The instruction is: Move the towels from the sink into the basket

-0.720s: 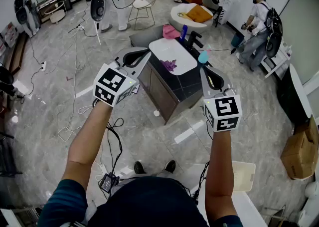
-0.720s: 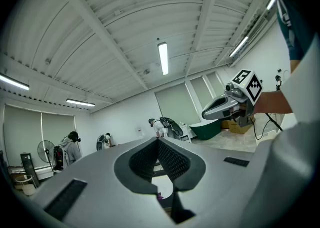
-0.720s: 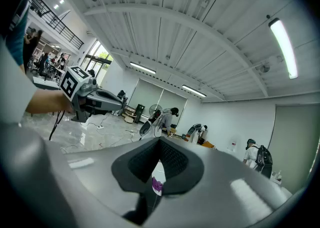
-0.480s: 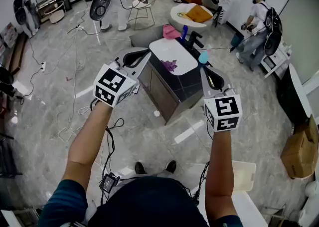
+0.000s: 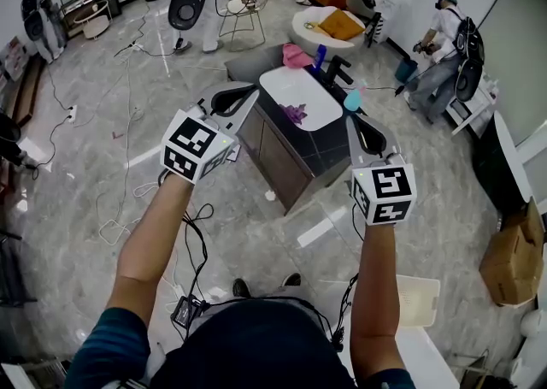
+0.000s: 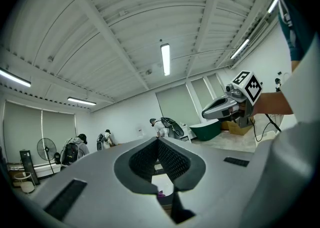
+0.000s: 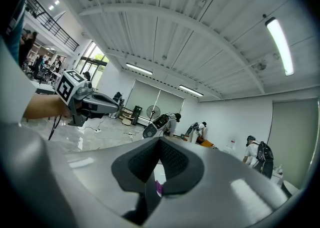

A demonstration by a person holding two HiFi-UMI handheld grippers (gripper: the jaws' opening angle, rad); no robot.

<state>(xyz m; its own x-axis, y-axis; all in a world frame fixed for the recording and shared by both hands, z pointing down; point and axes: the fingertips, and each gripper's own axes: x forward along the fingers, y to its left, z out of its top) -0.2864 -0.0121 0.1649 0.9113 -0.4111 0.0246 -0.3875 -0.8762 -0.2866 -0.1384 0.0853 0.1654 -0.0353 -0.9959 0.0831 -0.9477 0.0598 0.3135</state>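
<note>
left claw [image 5: 249, 91], right claw [image 5: 349, 121]: grey shells, black-white marker cubes [image 5: 195, 146] | sleeves [image 5: 98, 343]: short, teal

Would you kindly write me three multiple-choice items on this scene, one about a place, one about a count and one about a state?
1. Where does the small crumpled purple towel lie?
A. in the white oval sink basin on the dark cabinet
B. on the grey floor
C. on a chair

2. How many towels show in that basin?
A. none
B. one
C. three

3. How do the left gripper and the right gripper stand?
A. both wide open
B. both shut, holding nothing
C. both shut on the towel

Answers:
1 A: the head view shows the towel inside the basin.
2 B: only the purple one shows there.
3 B: each gripper view shows the pads together with nothing between them.
</note>
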